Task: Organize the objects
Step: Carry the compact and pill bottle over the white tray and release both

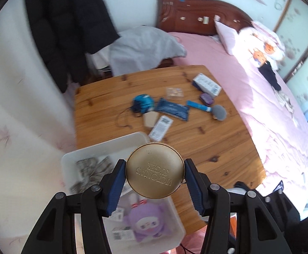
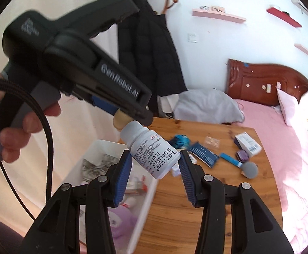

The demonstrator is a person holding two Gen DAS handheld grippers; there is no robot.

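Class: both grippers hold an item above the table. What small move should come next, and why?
Probably lower the left gripper and release the gold round tin into the white bin. The tin already hangs over the bin's far edge, and the right gripper holds a white pill bottle nearby.

Place: I read this as a home bedroom | bed (image 1: 227, 63) with pink sheet, carved wooden headboard (image 1: 196, 14), pillow (image 1: 227, 36) | black coat (image 2: 151, 53) on a wall rack | wall shelves (image 2: 217, 15) | wooden tabletop (image 1: 206, 144) beside the bed, strewn with small household items
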